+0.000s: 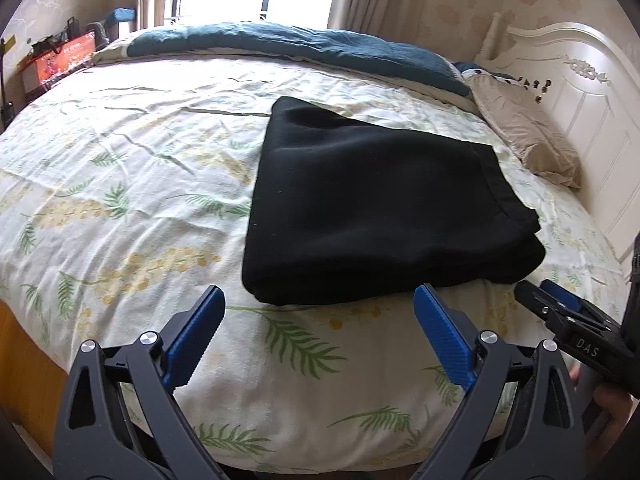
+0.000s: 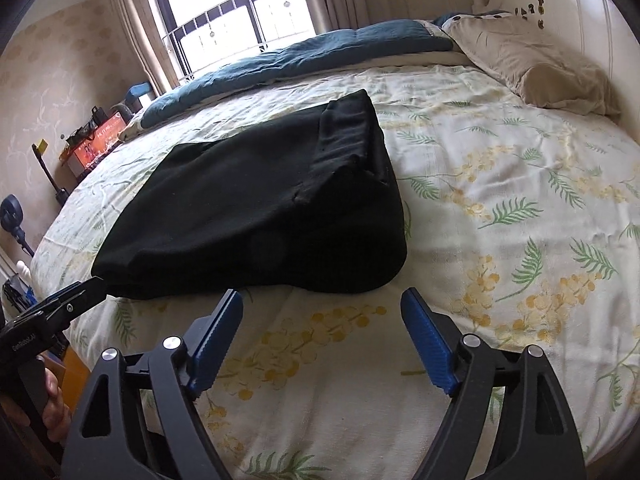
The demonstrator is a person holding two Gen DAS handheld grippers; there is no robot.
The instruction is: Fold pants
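The bed (image 1: 120, 184), covered in a cream sheet printed with green fronds and yellow blossoms, carried the folded black pants (image 1: 372, 200) near its middle, a blue quilt (image 1: 304, 46) bunched along its window side, and a beige pillow (image 1: 528, 132) by the headboard.

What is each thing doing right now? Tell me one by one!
black pants: folded into a flat bundle, lying on the bed, not held.
left hand-held gripper: open, empty, just short of the pants.
right hand-held gripper: open, empty, near the pants' edge.
blue blanket: bunched along the far side.
beige pillow: rumpled, by the headboard.
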